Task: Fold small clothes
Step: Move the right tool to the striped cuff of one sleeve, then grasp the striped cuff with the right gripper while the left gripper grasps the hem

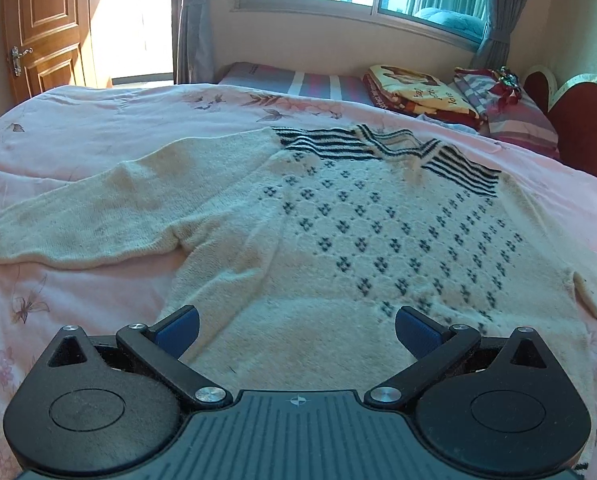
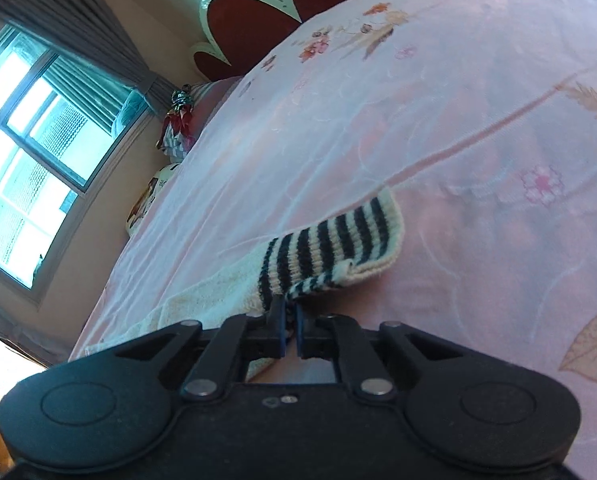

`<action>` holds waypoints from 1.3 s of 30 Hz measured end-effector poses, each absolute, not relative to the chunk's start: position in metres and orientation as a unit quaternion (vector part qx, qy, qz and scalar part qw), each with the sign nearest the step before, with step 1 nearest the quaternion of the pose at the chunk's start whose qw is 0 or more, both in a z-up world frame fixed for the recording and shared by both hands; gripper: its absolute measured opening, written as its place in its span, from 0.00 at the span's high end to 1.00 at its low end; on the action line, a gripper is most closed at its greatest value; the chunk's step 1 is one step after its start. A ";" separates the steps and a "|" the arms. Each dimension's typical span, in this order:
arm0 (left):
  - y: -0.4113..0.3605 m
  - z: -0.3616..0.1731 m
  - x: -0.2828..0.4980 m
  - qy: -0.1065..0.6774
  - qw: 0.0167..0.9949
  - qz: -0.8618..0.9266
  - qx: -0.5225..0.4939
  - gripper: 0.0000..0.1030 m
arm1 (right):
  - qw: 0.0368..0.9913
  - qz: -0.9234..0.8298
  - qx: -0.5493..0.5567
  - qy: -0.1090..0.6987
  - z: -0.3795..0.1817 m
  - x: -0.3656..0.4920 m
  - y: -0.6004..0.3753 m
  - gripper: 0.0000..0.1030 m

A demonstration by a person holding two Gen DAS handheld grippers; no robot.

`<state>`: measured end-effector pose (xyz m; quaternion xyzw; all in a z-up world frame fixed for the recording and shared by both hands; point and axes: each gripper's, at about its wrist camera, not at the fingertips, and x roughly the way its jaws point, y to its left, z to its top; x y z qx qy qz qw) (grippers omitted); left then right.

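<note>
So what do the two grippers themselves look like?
Both match. The left gripper and the right gripper have matte black bodies, two round discs, black linkage arms on silver rivets and blue-padded fingers. The left's ribbed centre plate carries a small crosshair mark.

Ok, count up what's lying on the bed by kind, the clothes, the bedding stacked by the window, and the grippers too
Sweater: 1
Folded blankets: 2
Striped pillow: 1
Grippers: 2, left gripper open over the hem, right gripper shut on the striped cuff
Total: 6
</note>
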<state>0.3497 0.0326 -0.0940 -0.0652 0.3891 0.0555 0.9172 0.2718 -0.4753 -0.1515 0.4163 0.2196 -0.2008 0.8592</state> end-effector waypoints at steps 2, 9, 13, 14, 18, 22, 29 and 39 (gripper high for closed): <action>0.044 -0.099 0.356 0.390 0.916 0.058 -0.069 0.00 | 0.867 -0.205 0.398 0.217 -0.144 0.274 -0.468 0.95; 0.087 -0.106 0.358 0.379 0.920 0.062 -0.075 0.00 | 0.918 -0.159 0.289 0.221 -0.109 0.301 -0.406 0.95; 0.113 -0.107 0.355 0.375 0.920 0.071 -0.095 0.00 | 0.950 -0.086 0.207 0.215 -0.084 0.331 -0.333 0.95; 0.122 -0.107 0.354 0.374 0.919 0.074 -0.107 0.00 | 0.957 -0.061 0.186 0.216 -0.080 0.339 -0.311 0.95; 0.148 -0.109 0.354 0.375 0.914 0.092 -0.126 0.00 | 0.964 0.038 0.123 0.231 -0.076 0.365 -0.229 0.95; 0.165 -0.110 0.353 0.380 0.913 0.083 -0.127 0.00 | 0.955 0.116 0.083 0.260 -0.088 0.381 -0.156 0.95; 0.184 -0.106 0.351 0.365 0.915 0.074 -0.152 0.00 | 0.924 0.194 0.039 0.327 -0.123 0.388 -0.078 0.90; 0.129 -0.111 0.403 0.374 0.901 -0.043 -0.218 0.43 | 0.937 0.168 0.076 0.297 -0.103 0.350 -0.121 0.64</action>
